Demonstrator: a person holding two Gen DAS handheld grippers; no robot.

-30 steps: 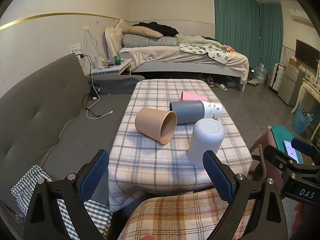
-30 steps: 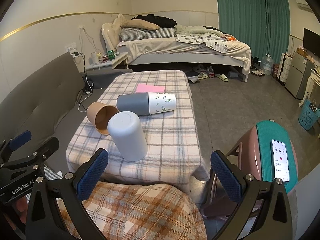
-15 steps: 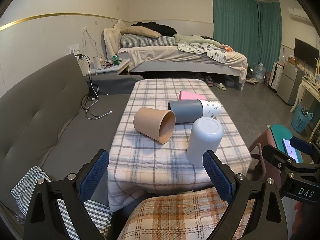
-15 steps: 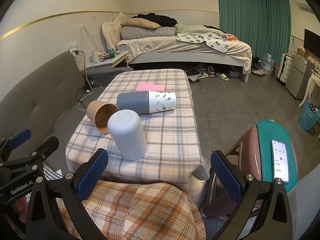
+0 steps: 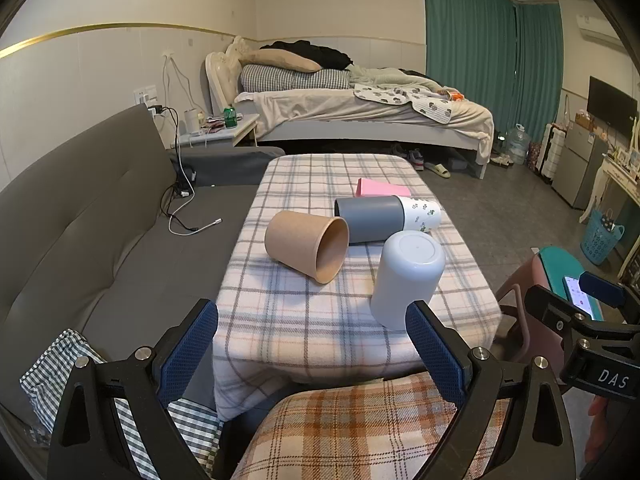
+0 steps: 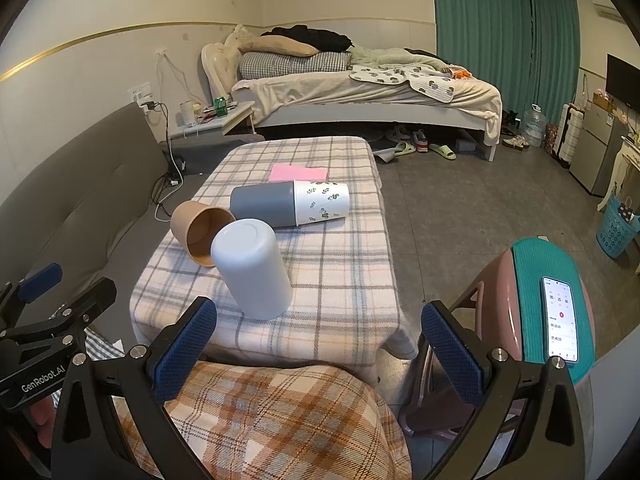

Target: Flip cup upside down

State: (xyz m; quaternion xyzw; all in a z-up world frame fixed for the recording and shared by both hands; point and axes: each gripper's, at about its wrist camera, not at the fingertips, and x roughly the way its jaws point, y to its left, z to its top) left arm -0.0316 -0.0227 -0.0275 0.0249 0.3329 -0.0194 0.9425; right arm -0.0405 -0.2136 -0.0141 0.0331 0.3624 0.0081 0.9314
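Note:
A pale grey-blue cup (image 5: 406, 278) (image 6: 252, 268) stands upside down on the plaid-clothed table (image 5: 280, 320) (image 6: 344, 280) near its front edge. A brown paper cup (image 5: 306, 244) (image 6: 200, 232) lies on its side behind it, mouth toward me. A grey cup nested with a white leaf-print cup (image 5: 386, 218) (image 6: 290, 204) lies on its side further back. My left gripper (image 5: 312, 344) is open and empty, held short of the table. My right gripper (image 6: 320, 344) is open and empty too, also short of the table.
A pink pad (image 5: 382, 188) (image 6: 298, 172) lies at the back of the table. A grey sofa (image 5: 80, 216) runs along the left. A stool with a phone (image 6: 560, 312) stands at the right. My plaid-trousered knee (image 6: 280, 420) is below the grippers.
Both grippers have drawn back and up very slightly. The cups have not moved.

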